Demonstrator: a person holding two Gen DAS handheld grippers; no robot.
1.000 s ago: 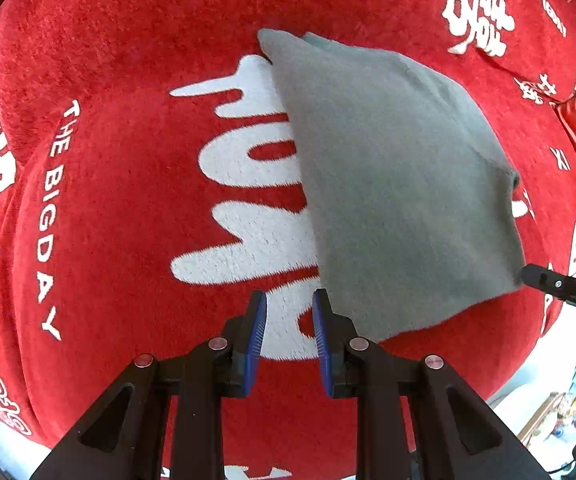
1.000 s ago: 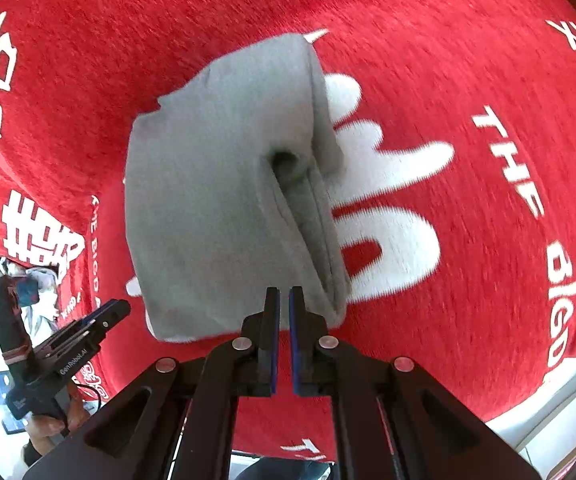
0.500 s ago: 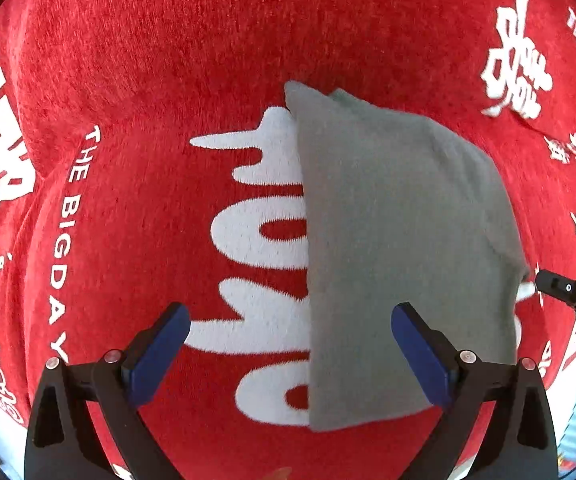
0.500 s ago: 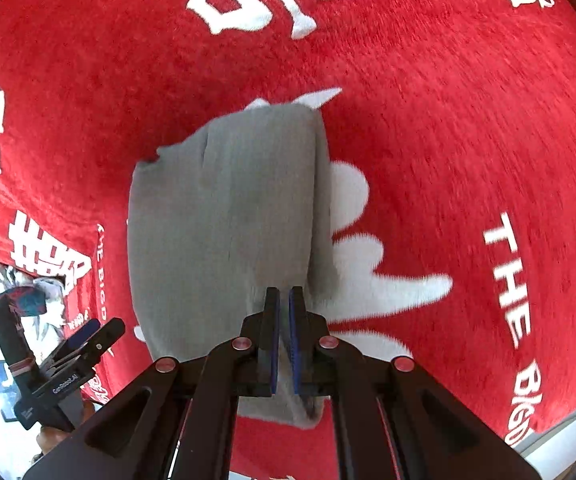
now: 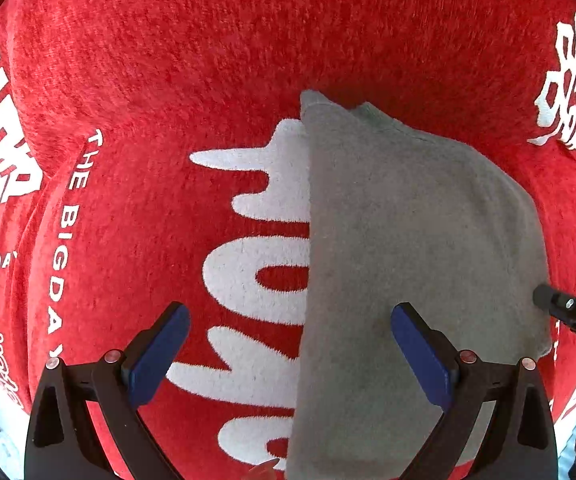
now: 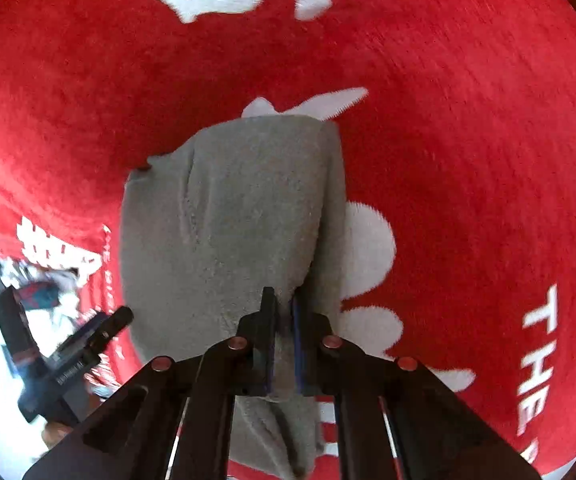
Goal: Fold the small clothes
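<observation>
On a red plush cloth with white lettering (image 5: 136, 208) lies the folded grey fleece garment (image 5: 408, 240), the left gripper (image 5: 288, 344) gaping empty above its edge, the right gripper (image 6: 284, 320) pinching a fold.

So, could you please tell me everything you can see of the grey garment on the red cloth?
The grey garment is a small piece of soft, fleecy-looking fabric, plain and unprinted, folded over into a roughly oblong shape with one long straight edge. It lies flat on the red cloth, covering part of its white lettering. The right gripper is shut on a fold at its near edge, where layers bunch. The left gripper is open above it, one finger over the fabric, not gripping.
</observation>
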